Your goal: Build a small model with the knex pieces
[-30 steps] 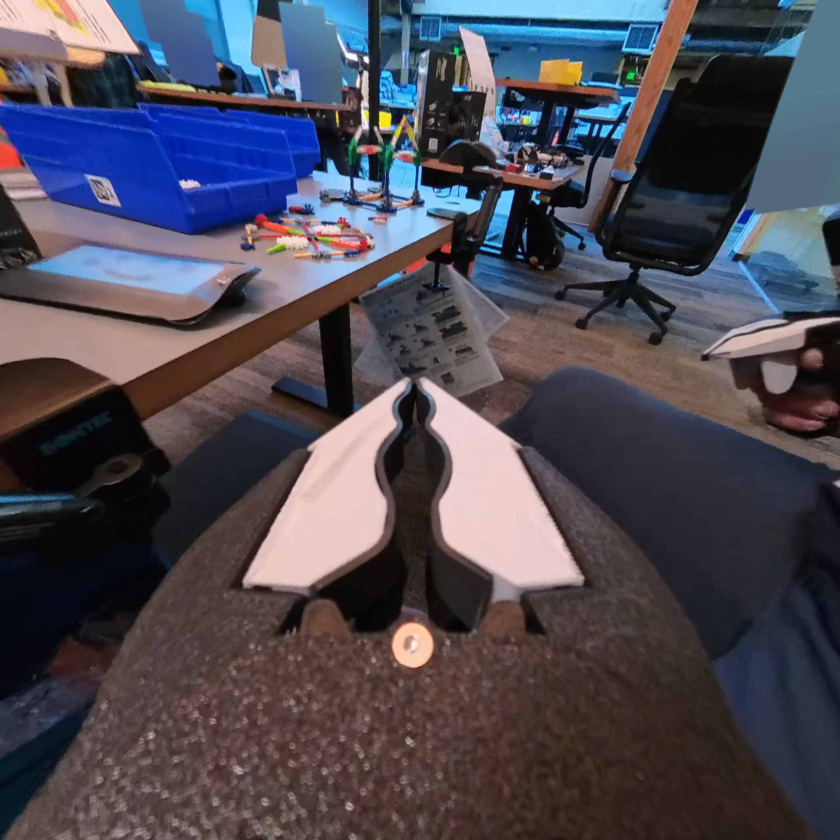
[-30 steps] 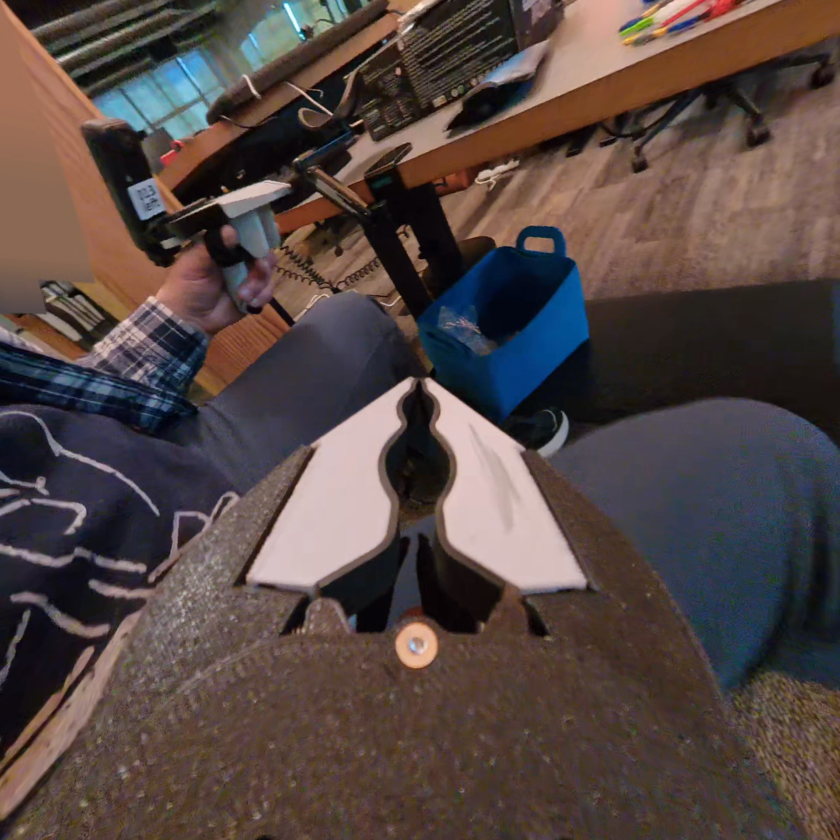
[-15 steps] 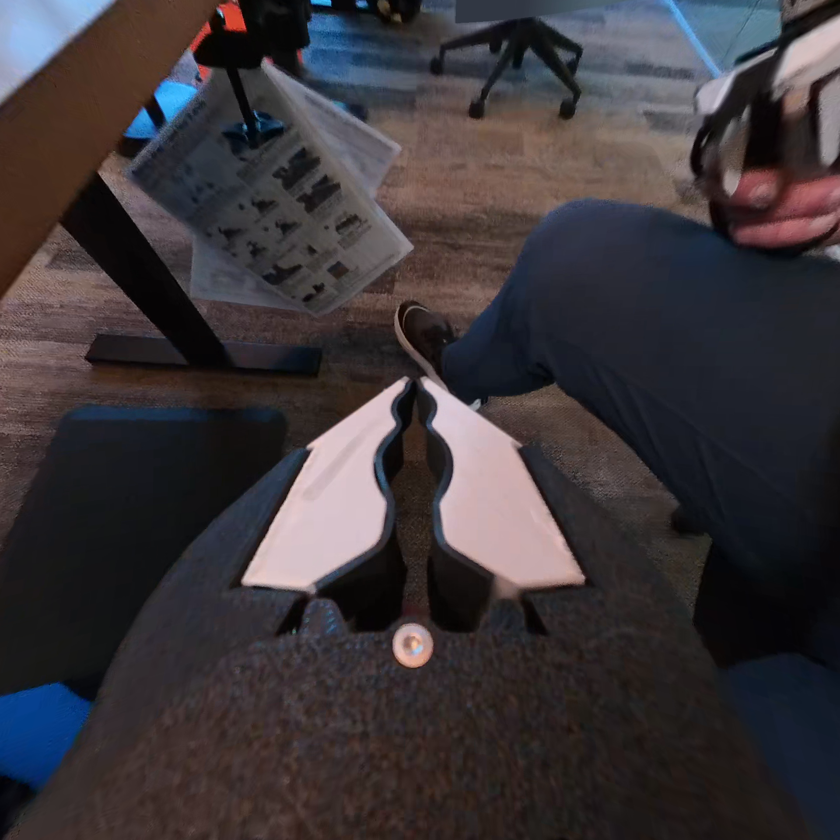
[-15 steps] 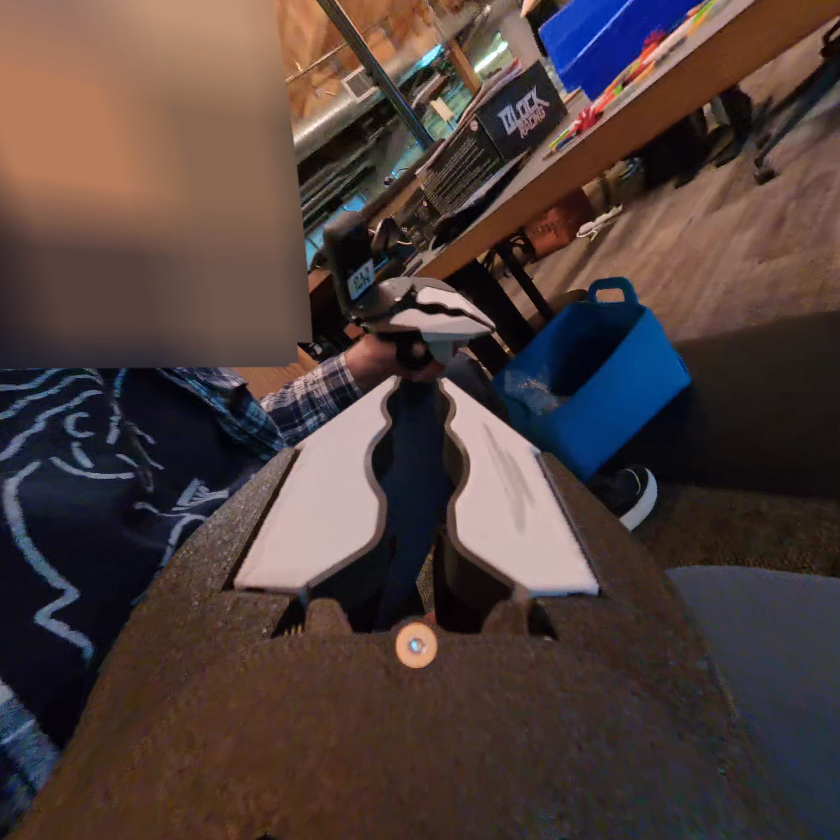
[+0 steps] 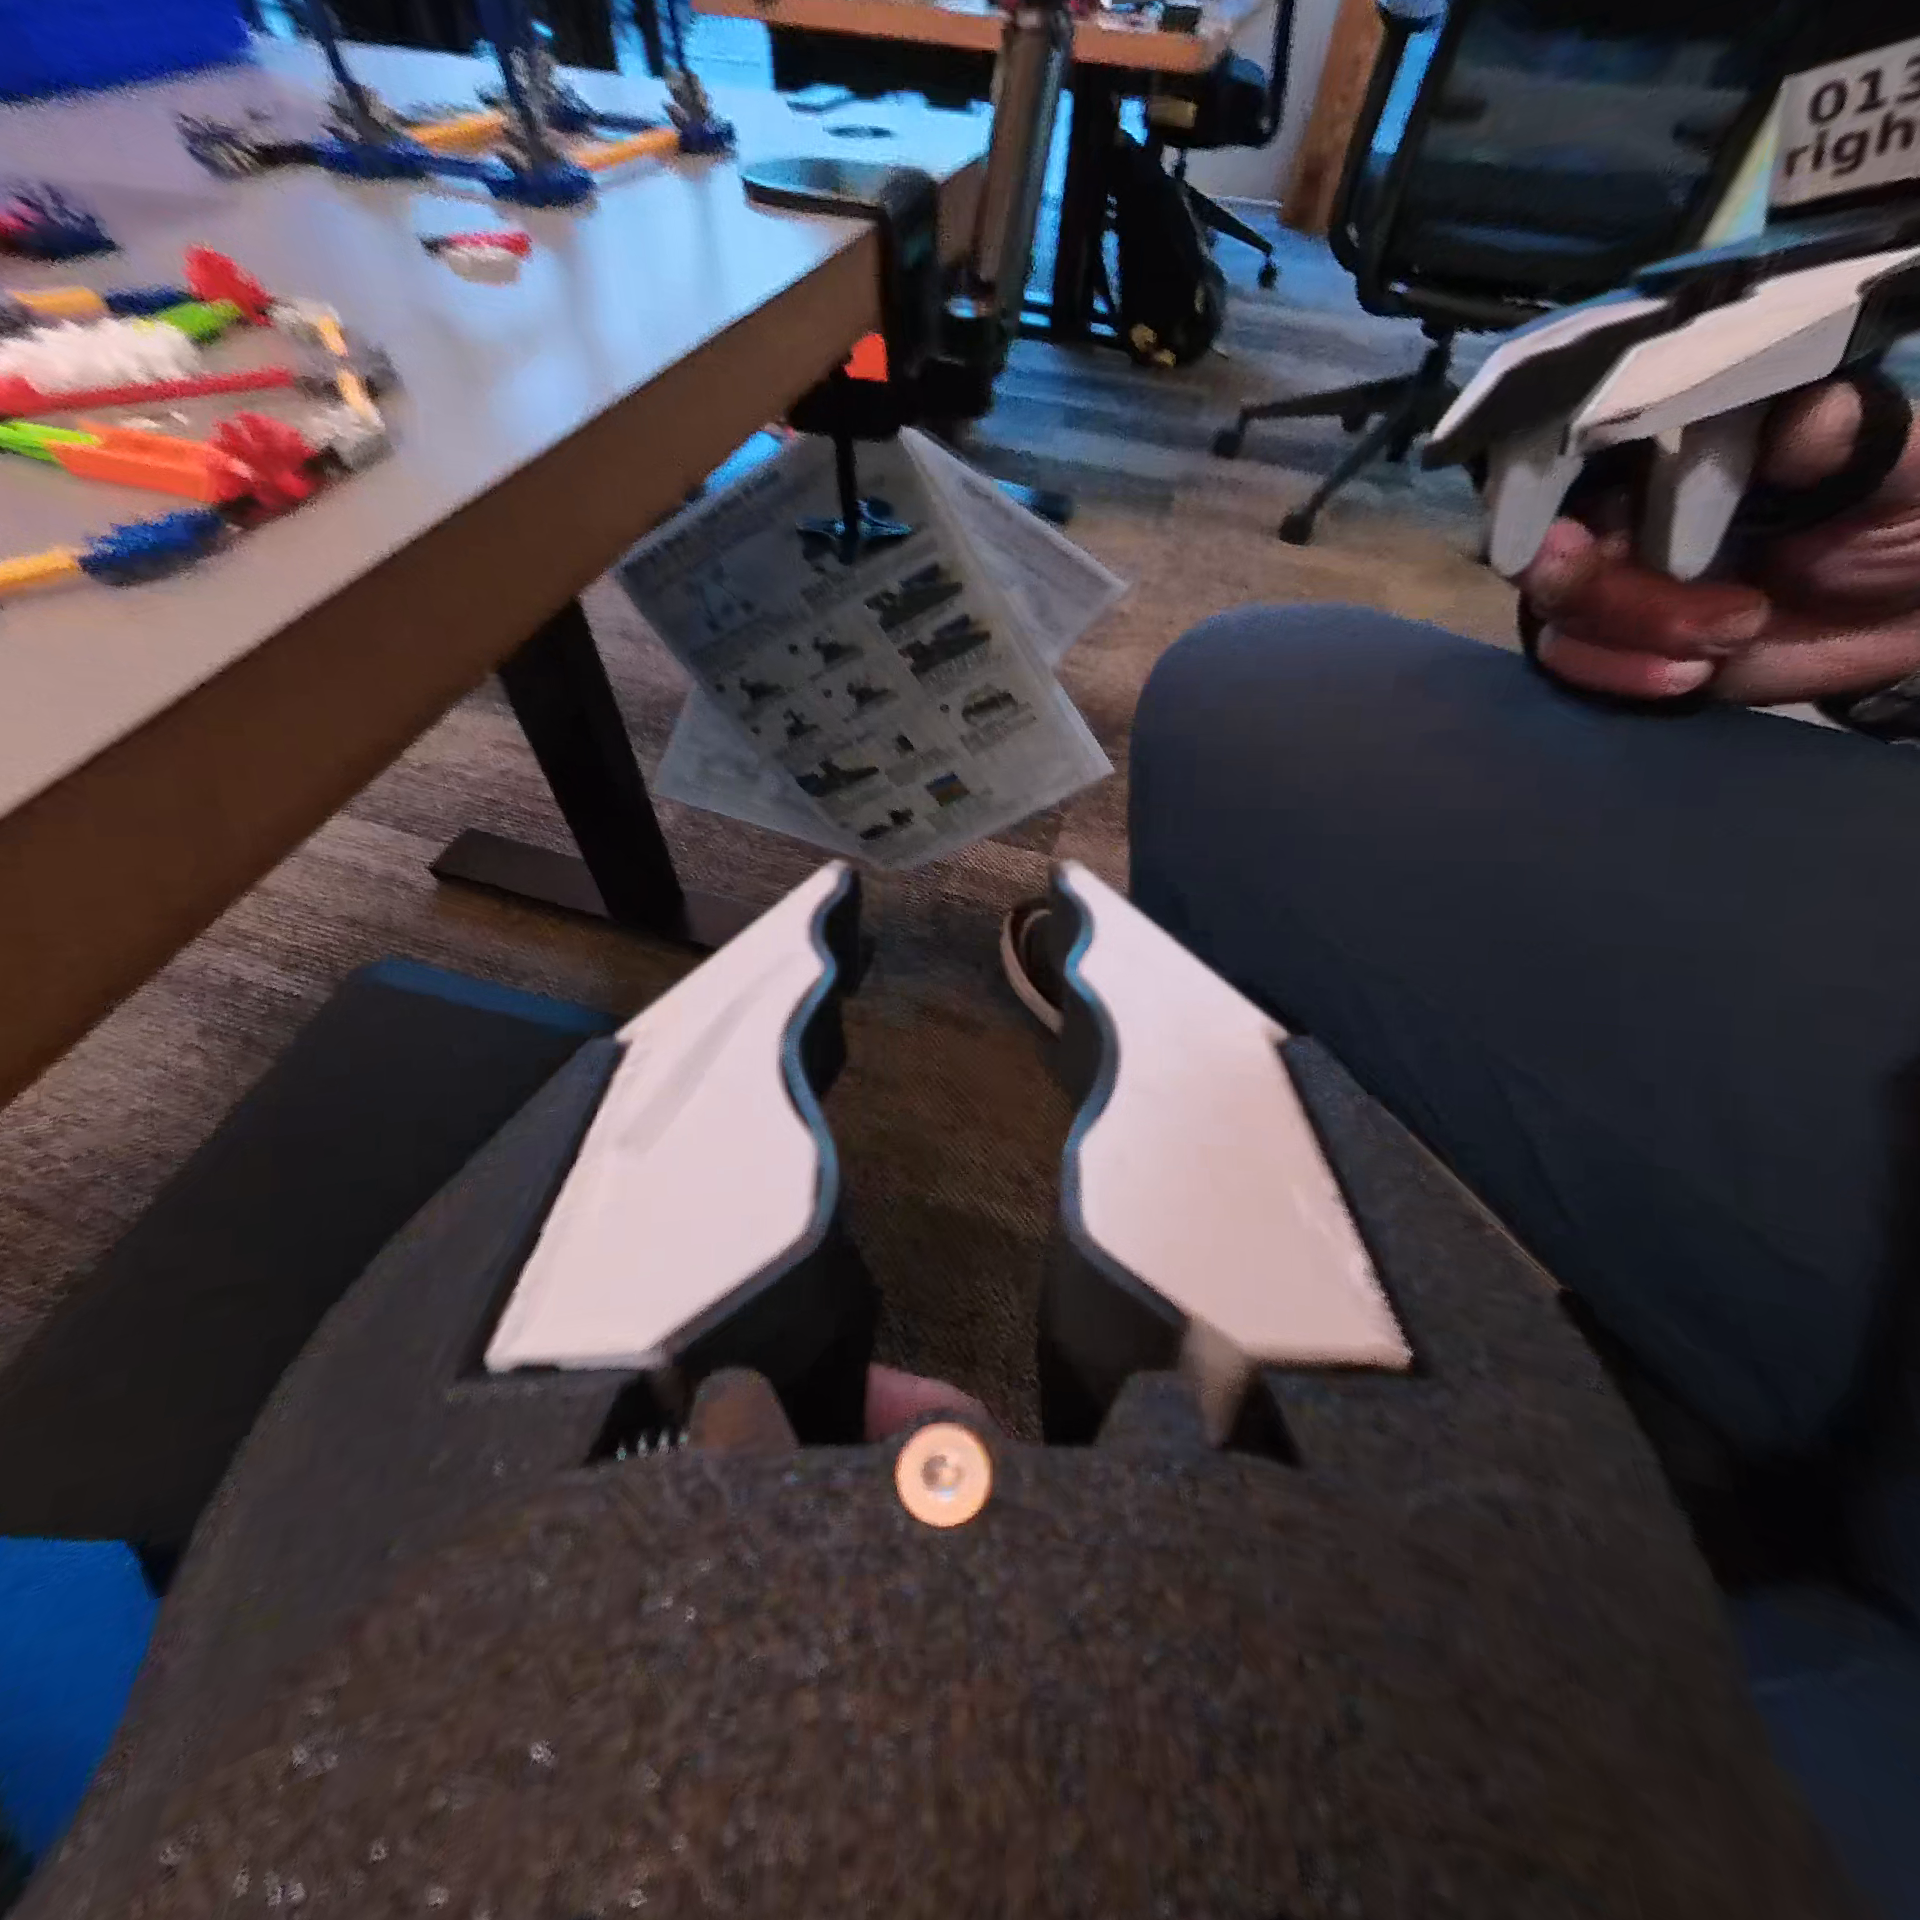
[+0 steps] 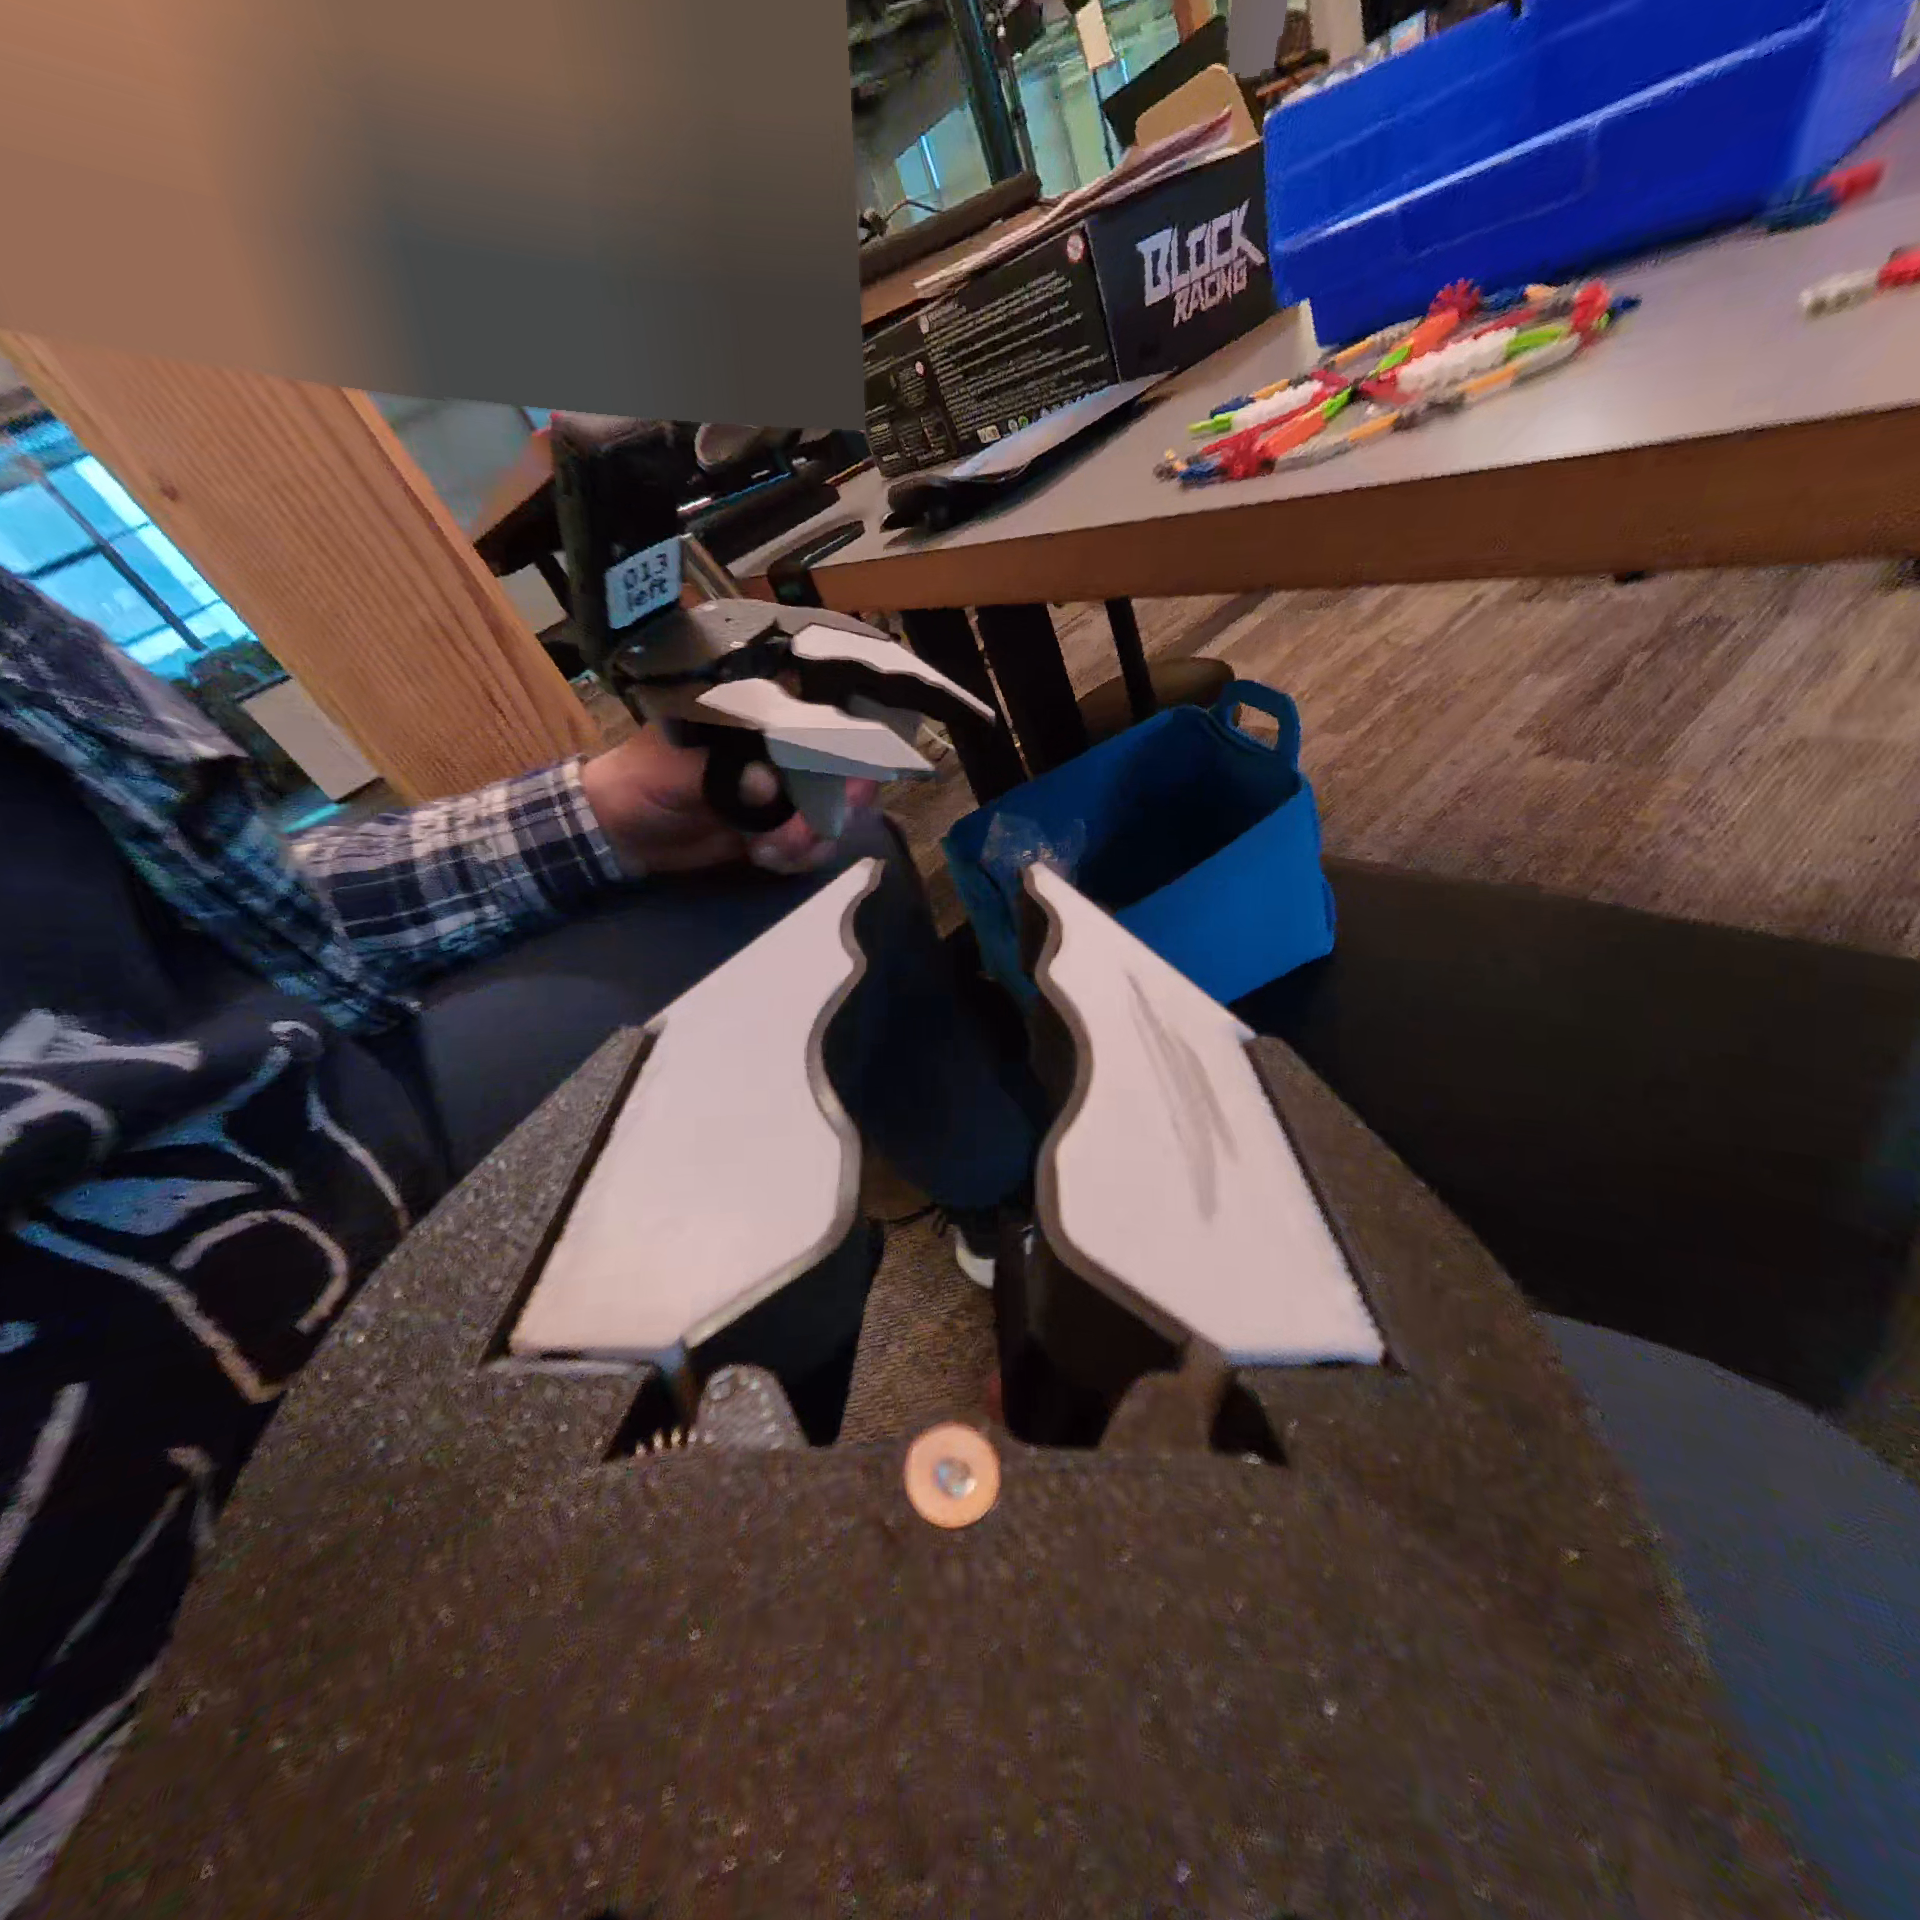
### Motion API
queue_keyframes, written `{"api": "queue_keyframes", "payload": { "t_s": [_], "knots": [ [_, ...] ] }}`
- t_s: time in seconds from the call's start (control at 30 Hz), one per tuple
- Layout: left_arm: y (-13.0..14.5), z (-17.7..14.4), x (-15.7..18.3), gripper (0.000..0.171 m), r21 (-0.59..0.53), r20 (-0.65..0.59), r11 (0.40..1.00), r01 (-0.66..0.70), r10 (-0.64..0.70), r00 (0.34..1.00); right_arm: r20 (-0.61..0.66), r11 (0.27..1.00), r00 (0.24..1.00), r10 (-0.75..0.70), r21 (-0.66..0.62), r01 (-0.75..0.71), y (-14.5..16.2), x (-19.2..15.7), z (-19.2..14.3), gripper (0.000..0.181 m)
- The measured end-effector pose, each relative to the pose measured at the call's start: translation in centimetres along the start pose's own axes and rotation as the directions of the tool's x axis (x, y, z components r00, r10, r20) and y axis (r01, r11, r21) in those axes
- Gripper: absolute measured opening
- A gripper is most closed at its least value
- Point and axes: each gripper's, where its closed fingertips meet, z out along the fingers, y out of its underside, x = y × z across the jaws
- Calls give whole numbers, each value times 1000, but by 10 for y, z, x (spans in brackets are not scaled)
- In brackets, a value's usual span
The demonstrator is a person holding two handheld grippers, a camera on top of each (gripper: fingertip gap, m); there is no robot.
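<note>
My left gripper (image 5: pixel 956 883) is open and empty. It hangs over the carpet beside a person's knee in dark trousers (image 5: pixel 1507 935), pointing at a printed sheet (image 5: pixel 862 675) clamped to the table corner. My right gripper (image 6: pixel 954 878) is open and empty, above the person's lap, pointing at a small blue bin (image 6: pixel 1143 831) on the floor. Each gripper shows in the other's view, held in a hand: the right one in the left wrist view (image 5: pixel 1662 343), the left one in the right wrist view (image 6: pixel 821 707). Colourful toy rods and connectors (image 5: pixel 187 416) lie on the table (image 5: pixel 540 343).
On the table stand a large blue bin (image 6: pixel 1558 135) and a black box (image 6: pixel 1070 312), with the toy pieces (image 6: pixel 1403 364) near its edge (image 6: pixel 1351 530). A black table leg (image 5: pixel 592 748) and a dark floor mat (image 5: pixel 260 1195) are to the left. An office chair (image 5: pixel 1507 208) stands behind.
Both grippers have gone from shut to open. The left view has tipped up from the floor to the table edge. The right view has swung toward the table.
</note>
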Motion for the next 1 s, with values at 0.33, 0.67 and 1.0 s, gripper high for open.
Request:
{"api": "queue_keyframes", "payload": {
  "t_s": [0.33,0.67,1.0],
  "knots": [
    [-10,4,-5,0,75,191,994,74,-87,978,97,977,980,-175,-107,185,-8,48,12,0],
    [12,11,12,0,128,431,973,194,-231,872,216,857,890,-402,-253,448,8,77,-8,0],
    [16,-14,70,0,-47,652,985,168,-97,752,404,886,849,-339,-167,433,9,59,-6,1]
  ]
}}
